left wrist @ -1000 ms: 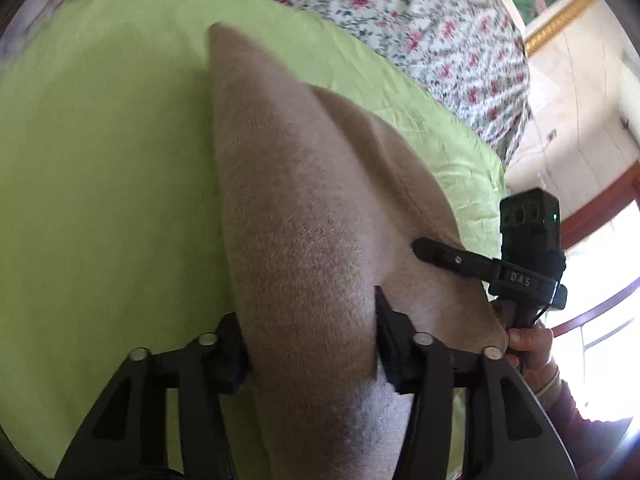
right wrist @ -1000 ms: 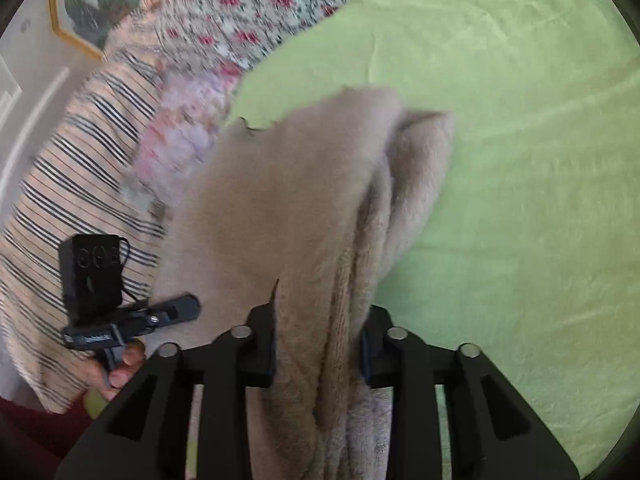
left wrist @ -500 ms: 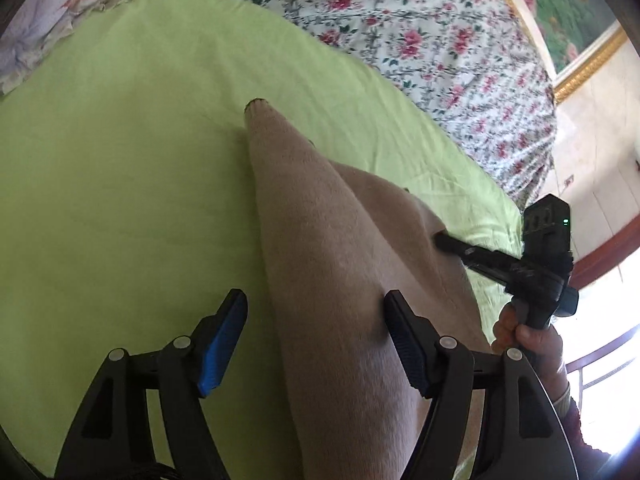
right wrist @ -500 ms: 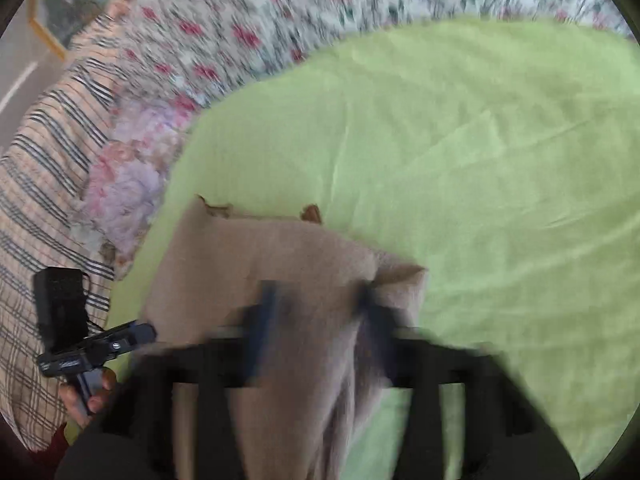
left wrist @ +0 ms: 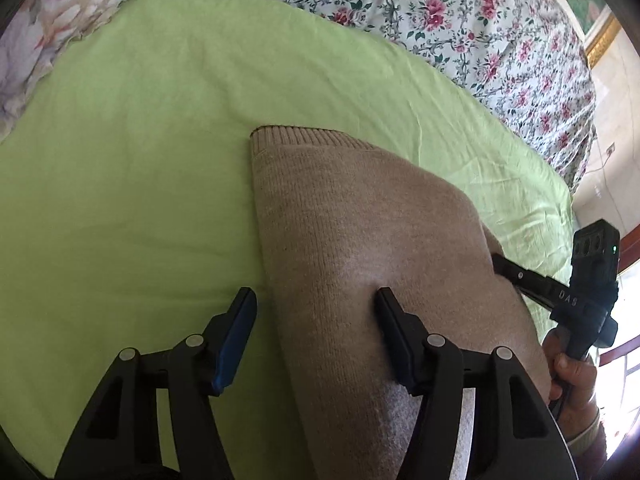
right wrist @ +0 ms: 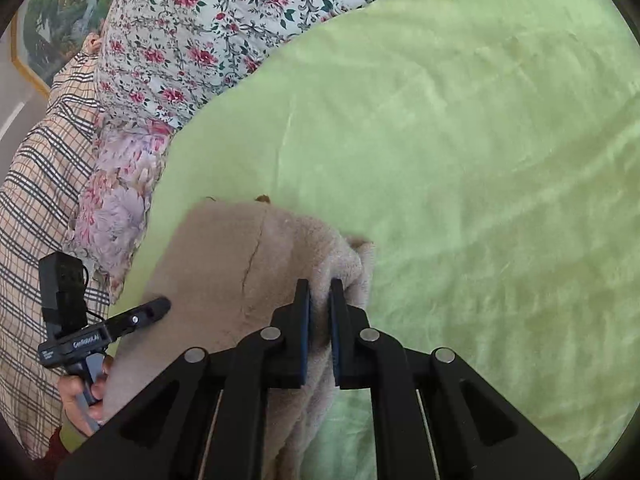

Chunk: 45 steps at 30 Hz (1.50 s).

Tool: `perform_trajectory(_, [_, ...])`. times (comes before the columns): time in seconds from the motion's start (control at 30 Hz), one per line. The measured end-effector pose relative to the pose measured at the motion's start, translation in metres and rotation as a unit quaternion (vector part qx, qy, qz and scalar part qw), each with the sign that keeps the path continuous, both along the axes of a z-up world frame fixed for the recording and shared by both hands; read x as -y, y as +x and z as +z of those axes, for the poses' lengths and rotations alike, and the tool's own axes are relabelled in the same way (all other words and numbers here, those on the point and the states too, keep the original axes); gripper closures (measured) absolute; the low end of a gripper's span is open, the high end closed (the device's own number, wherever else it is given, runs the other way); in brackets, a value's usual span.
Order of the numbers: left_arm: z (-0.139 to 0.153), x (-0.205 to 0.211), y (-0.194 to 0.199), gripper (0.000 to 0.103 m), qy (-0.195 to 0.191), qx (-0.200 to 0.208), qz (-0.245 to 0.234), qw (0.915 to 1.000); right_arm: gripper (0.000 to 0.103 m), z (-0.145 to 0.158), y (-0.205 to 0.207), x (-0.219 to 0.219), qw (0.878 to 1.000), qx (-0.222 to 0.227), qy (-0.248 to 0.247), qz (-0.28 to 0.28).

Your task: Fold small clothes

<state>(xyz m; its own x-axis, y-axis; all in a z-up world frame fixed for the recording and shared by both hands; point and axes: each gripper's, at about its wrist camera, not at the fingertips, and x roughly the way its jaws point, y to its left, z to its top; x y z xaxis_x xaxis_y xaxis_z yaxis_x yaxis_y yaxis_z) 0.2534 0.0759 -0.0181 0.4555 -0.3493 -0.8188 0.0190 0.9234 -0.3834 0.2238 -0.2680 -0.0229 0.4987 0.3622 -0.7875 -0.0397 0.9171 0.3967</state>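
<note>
The beige knit garment [left wrist: 360,240] lies draped over the green bed sheet [left wrist: 140,160], near its floral-quilt edge. The right gripper [right wrist: 319,300] jaws have just closed and clamp a bunched fold, likely to carry it across. The left gripper [left wrist: 316,308] jaws have just narrowed yet stand apart astride the knit's edge, one pad touching, apparently steadying it.

Black two-finger grippers [left wrist: 314,336] with blue pads [left wrist: 236,340] and silver pivot screws [right wrist: 369,335] are seen; "DAS" is printed on one finger [left wrist: 568,298] beside a dark red sleeve [left wrist: 596,446].

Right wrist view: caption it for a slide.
Right tongs shut on the fuzzy edge of a beige knit garment lying on a green sheet, with the left tongs beside it.
</note>
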Motion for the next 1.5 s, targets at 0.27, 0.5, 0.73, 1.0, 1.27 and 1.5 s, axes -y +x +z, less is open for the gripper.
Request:
perform_trajectory(0.27, [0.049, -0.006, -0.104, 0.039, -0.009, 0.059, -0.023, 0.998, 0.067, 0.044, -0.075, -0.004, 0.999, 0.03, 0.02, 0.01])
perform_trajectory(0.5, [0.046, -0.001, -0.229, 0.033, 0.01, 0.084, -0.006, 0.9964, 0.056, 0.043, -0.178, -0.008, 0.998, 0.023, 0.045, 0.021])
perform_trajectory(0.73, [0.022, 0.031, -0.25, 0.032, 0.039, 0.079, -0.006, 0.9961, 0.055, 0.027, -0.195, -0.017, 0.998, 0.014, 0.06, 0.025])
perform_trajectory(1.0, [-0.004, 0.053, -0.214, 0.046, 0.143, 0.063, 0.039, 0.987, 0.096, 0.018, -0.187, -0.034, 0.996, 0.009, 0.076, 0.038])
perform_trajectory(1.27, [0.005, 0.052, -0.23, 0.091, 0.138, 0.055, 0.069, 0.9864, 0.097, 0.053, -0.188, -0.025, 0.997, 0.052, 0.0, 0.056])
perform_trajectory(1.5, [-0.002, 0.032, -0.225, 0.091, 0.054, 0.012, 0.083, 0.995, 0.098, 0.01, -0.188, -0.014, 0.998, -0.002, -0.042, 0.04])
